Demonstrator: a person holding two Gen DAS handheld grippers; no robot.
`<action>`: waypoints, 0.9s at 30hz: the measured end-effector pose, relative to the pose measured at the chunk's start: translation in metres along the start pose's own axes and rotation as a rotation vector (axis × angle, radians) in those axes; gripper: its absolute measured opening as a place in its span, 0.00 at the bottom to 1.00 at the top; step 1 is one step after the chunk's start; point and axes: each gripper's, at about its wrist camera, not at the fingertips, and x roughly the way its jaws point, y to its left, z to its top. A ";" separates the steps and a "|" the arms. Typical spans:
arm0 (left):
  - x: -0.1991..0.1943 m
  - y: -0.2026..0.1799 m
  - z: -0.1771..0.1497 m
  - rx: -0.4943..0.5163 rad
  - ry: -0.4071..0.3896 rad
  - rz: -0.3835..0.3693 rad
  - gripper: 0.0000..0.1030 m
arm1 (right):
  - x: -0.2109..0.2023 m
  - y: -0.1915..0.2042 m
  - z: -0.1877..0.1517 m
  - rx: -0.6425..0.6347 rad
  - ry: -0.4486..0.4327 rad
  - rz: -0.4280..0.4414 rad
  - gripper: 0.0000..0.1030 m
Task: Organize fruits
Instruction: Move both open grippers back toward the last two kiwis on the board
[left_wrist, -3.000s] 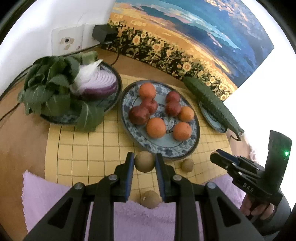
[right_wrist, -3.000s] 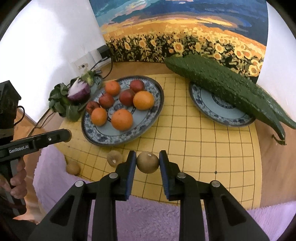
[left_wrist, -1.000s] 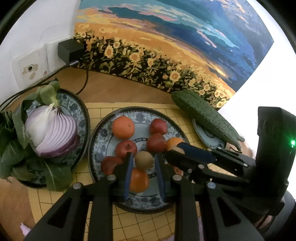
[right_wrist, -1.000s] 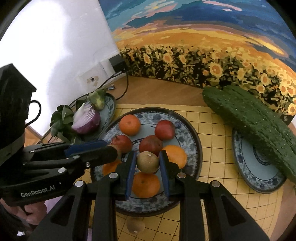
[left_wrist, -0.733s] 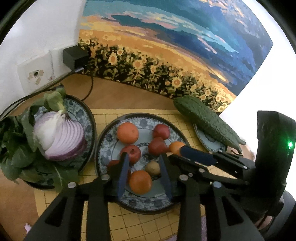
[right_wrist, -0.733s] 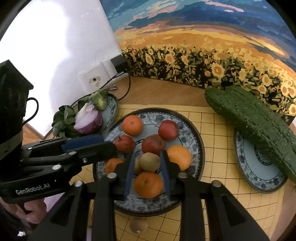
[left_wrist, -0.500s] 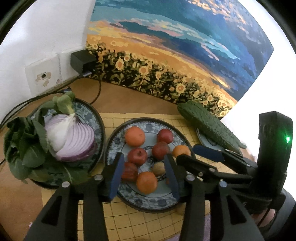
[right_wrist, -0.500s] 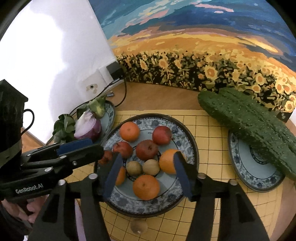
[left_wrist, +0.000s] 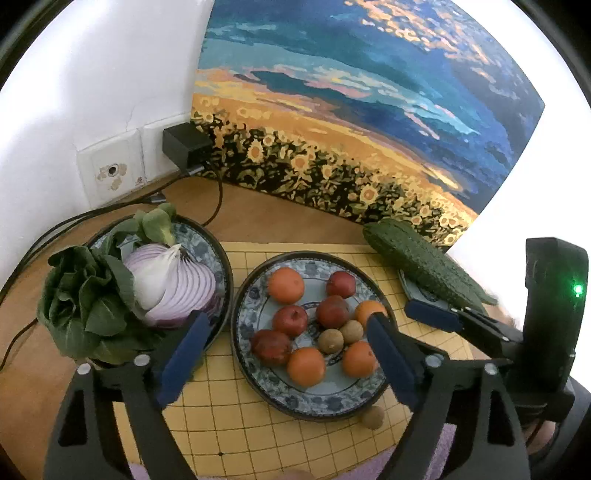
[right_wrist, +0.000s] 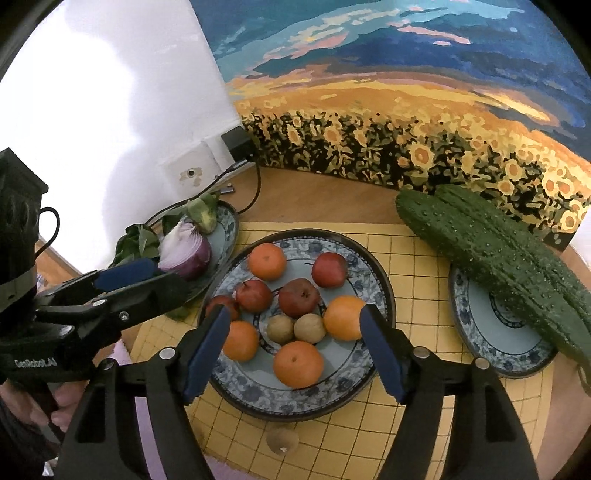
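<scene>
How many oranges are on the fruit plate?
4: one orange at the back left, one at the right, one at the front, one at the left, partly behind a gripper finger.

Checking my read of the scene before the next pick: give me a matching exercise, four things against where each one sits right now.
Things:
1. two brown kiwis
2. lone brown kiwi
3. halved red onion
4. cucumbers

Places:
A. on the yellow grid mat, just in front of the fruit plate
B. across the small plate on the right
C. middle of the fruit plate, among oranges and red fruits
D. on the left plate with leafy greens

Pairs: 1-C, 2-A, 3-D, 4-B
</scene>
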 end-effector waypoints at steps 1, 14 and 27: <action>-0.001 0.000 0.000 -0.001 -0.001 0.001 0.89 | -0.001 0.001 0.000 0.000 -0.001 -0.001 0.72; -0.014 0.002 -0.008 -0.019 -0.013 -0.007 1.00 | -0.018 0.006 -0.003 0.000 -0.026 -0.012 0.72; -0.021 0.001 -0.023 -0.023 0.007 -0.002 1.00 | -0.021 0.007 -0.008 0.010 -0.024 -0.005 0.72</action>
